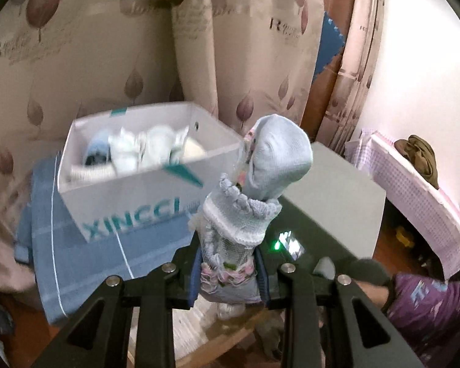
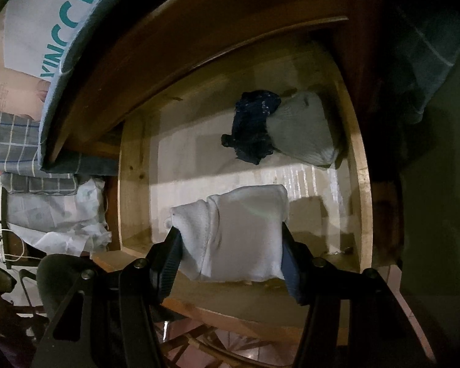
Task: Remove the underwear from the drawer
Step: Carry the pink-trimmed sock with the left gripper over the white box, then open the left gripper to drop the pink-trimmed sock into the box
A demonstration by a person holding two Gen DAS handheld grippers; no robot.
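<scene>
The white box (image 1: 132, 202) holds several pale garments. Right of the box, the left gripper (image 1: 230, 279) is clamped on a pale blue garment (image 1: 260, 181). In the drawer (image 2: 360, 165), the right gripper (image 2: 230, 251) clamps white underwear (image 2: 239, 230); behind it lie a dark piece (image 2: 251, 128) and a grey piece (image 2: 306, 128).

pale blue frilled underwear (image 1: 260, 190): lifted, upright | white underwear (image 2: 239, 230): folded, in wooden drawer (image 2: 357, 165) | dark and grey pieces (image 2: 279, 128): drawer back
</scene>
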